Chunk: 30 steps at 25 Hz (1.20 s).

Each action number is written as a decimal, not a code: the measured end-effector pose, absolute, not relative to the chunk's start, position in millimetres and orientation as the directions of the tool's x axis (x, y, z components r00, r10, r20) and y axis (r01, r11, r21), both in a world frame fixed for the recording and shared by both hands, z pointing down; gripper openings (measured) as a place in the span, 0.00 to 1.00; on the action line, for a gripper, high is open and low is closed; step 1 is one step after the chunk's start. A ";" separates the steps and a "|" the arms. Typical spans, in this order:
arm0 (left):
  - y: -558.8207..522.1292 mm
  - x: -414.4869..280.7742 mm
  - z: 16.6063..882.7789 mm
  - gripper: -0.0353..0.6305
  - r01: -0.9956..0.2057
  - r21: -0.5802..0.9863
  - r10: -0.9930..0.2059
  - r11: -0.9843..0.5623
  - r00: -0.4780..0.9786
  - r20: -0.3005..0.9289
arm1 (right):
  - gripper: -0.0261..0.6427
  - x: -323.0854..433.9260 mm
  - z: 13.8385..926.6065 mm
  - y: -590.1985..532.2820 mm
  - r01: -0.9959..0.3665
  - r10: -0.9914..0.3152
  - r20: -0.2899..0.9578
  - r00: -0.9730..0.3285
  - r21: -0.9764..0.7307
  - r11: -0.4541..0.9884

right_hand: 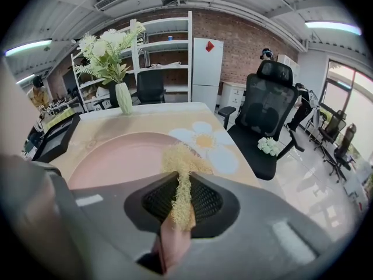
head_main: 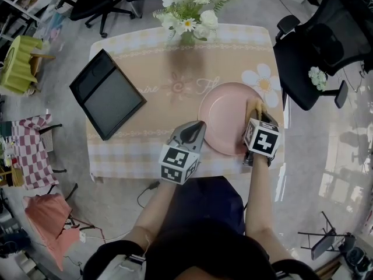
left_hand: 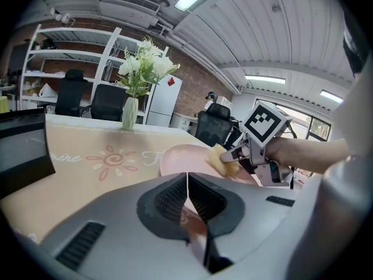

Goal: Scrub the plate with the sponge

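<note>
My right claw (right_hand: 182,182) is pinched shut on the yellow fibrous sponge (right_hand: 184,156), whose loose end lies on the right-hand part of the pink plate (head_main: 224,118), close to its rim. My left claw (left_hand: 187,179) is closed on the plate's near-left rim, with a sliver of pink showing between its jaws. The plate sits flat on the flower-patterned table (head_main: 151,69), toward its right side.

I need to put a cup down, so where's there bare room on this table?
Bare cloth lies mid-table, between the black tray and the pink plate, in front of the flower vase. The right side is crowded: the plate, the sponge, the left gripper and the right gripper.
</note>
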<state>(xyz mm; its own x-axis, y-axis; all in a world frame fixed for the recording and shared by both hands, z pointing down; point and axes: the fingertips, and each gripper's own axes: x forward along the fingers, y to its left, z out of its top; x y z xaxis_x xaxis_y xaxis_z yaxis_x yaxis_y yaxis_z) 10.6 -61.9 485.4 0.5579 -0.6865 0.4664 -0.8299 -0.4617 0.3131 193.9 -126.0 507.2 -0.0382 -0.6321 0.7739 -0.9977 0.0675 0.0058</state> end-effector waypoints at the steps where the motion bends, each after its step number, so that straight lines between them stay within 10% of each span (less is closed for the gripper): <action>1: -61.9 10.7 485.0 0.08 -0.829 0.313 -0.687 -0.463 0.559 0.464 | 0.12 190.6 504.6 -124.7 -0.997 -0.637 0.769 -0.054 -0.003 0.080; 30: -61.9 -26.0 485.7 0.08 -0.868 0.316 -0.726 -0.383 0.494 0.478 | 0.12 32.1 492.1 -79.4 -0.836 -0.497 0.695 -0.520 -0.292 0.465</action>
